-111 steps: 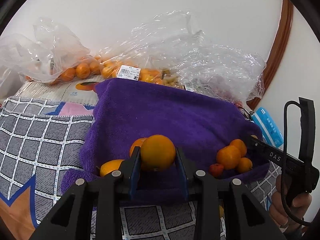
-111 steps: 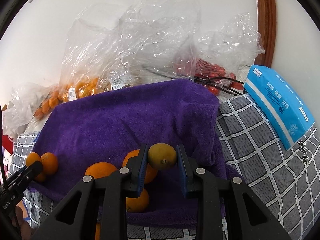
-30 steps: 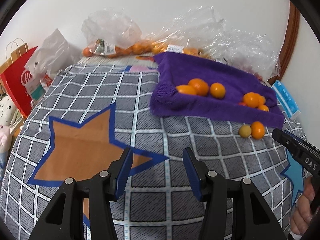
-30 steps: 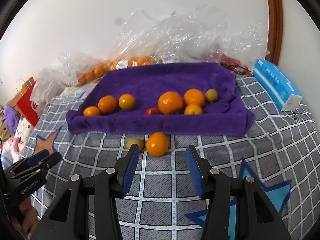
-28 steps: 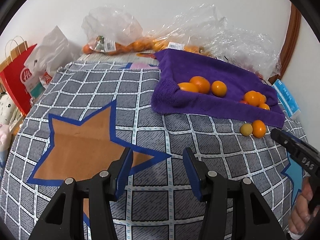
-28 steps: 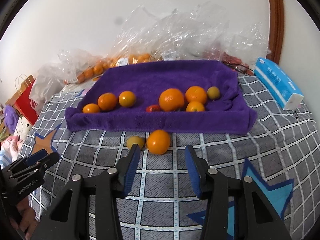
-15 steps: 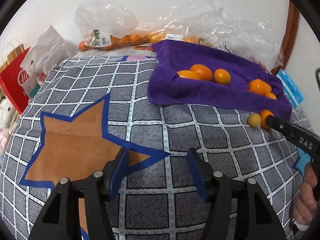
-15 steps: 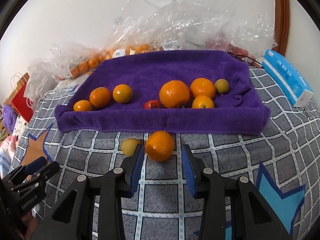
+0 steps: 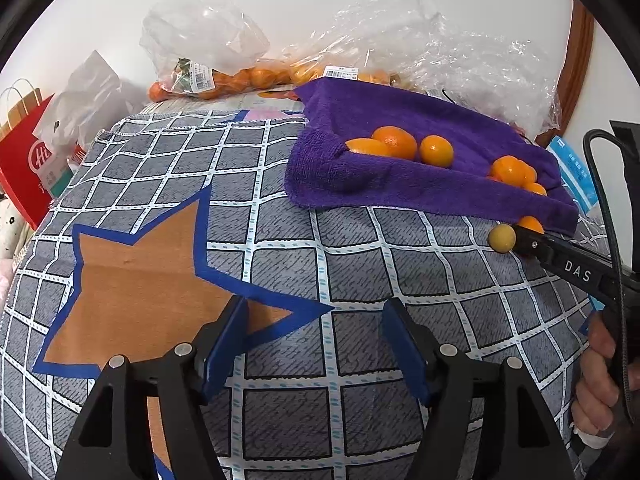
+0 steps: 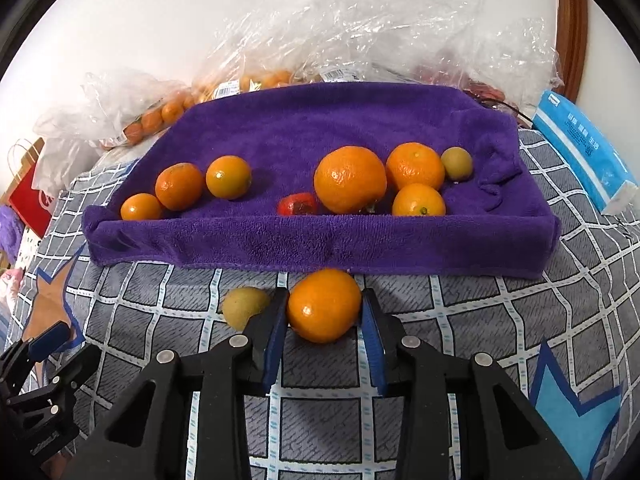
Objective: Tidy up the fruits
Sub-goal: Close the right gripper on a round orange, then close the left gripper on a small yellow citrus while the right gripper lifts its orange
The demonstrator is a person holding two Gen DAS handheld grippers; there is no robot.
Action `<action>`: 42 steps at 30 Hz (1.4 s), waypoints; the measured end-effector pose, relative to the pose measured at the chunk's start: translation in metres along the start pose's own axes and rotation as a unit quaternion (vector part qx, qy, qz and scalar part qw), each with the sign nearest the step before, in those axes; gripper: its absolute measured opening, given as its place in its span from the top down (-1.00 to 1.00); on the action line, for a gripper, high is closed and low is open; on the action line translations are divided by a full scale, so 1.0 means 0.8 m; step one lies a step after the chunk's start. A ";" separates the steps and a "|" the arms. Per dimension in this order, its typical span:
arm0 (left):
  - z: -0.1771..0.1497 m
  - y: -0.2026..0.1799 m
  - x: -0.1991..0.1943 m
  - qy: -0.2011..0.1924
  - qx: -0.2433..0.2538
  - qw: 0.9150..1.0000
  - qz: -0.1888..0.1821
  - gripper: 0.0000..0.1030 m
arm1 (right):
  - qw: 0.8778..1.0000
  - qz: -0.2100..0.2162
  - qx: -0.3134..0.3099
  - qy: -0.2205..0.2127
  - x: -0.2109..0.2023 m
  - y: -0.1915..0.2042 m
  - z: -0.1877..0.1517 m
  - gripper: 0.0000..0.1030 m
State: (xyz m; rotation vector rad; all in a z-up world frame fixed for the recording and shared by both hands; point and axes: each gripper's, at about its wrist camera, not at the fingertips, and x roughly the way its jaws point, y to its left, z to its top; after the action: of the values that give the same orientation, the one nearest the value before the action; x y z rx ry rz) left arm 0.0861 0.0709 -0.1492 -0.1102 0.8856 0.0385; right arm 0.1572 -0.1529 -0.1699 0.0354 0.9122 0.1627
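Note:
On the checked cloth, just in front of the purple towel tray [image 10: 320, 240], lies a loose orange [image 10: 324, 306]. My right gripper [image 10: 324, 294] has it between the blue pads, the jaws closing and both pads touching its sides. A small yellow-green fruit [image 10: 244, 306] rests against the outside of the left finger. Several oranges, a small red fruit [image 10: 298, 204] and another yellow-green fruit [image 10: 457, 163] sit in the tray. My left gripper [image 9: 316, 308] hovers over the cloth, jaws opening, nothing between them. In the left wrist view the right gripper [image 9: 520, 236] reaches the yellow-green fruit [image 9: 502, 237].
Clear plastic bags of oranges [image 10: 168, 112] are piled along the wall behind the tray. A blue tissue pack [image 10: 580, 148] lies to the tray's right. A red paper bag [image 9: 28, 176] stands off the cloth's left edge. A hand [image 9: 600, 392] holds the right gripper's handle.
My right gripper has moved forward and down to the loose orange and its jaws have narrowed around it. The left gripper's jaws have widened; the left hand has stayed about where it was.

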 end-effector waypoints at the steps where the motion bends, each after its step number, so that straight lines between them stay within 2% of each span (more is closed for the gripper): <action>1: 0.000 0.000 0.000 0.000 -0.001 1.000 -0.001 -0.31 | 1.000 0.001 0.000 -0.001 0.000 -0.001 0.000 0.31; 11: -0.001 0.000 0.000 -0.001 -0.002 1.000 -0.003 -0.31 | 1.000 -0.001 0.006 -0.012 -0.020 -0.012 -0.007 0.31; 23: -0.001 0.000 0.000 -0.001 -0.001 1.000 0.000 -0.31 | 1.000 -0.010 -0.006 -0.020 -0.040 -0.029 -0.035 0.31; 31: -0.002 0.005 -0.001 -0.005 -0.014 1.000 -0.010 -0.32 | 1.000 -0.007 -0.015 -0.024 -0.045 -0.023 -0.041 0.31; 37: -0.002 0.004 0.000 -0.003 -0.012 1.000 0.005 -0.32 | 1.000 -0.009 -0.009 -0.009 -0.045 -0.023 -0.043 0.31; 42: -0.001 0.006 -0.001 -0.002 -0.010 1.000 -0.001 -0.32 | 0.999 -0.020 -0.028 -0.015 -0.051 -0.022 -0.049 0.31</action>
State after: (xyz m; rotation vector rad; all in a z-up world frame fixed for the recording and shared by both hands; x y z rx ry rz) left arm 0.0844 0.0755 -0.1496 -0.1289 0.8806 0.0460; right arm 0.1037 -0.1785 -0.1636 -0.0319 0.8784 0.1498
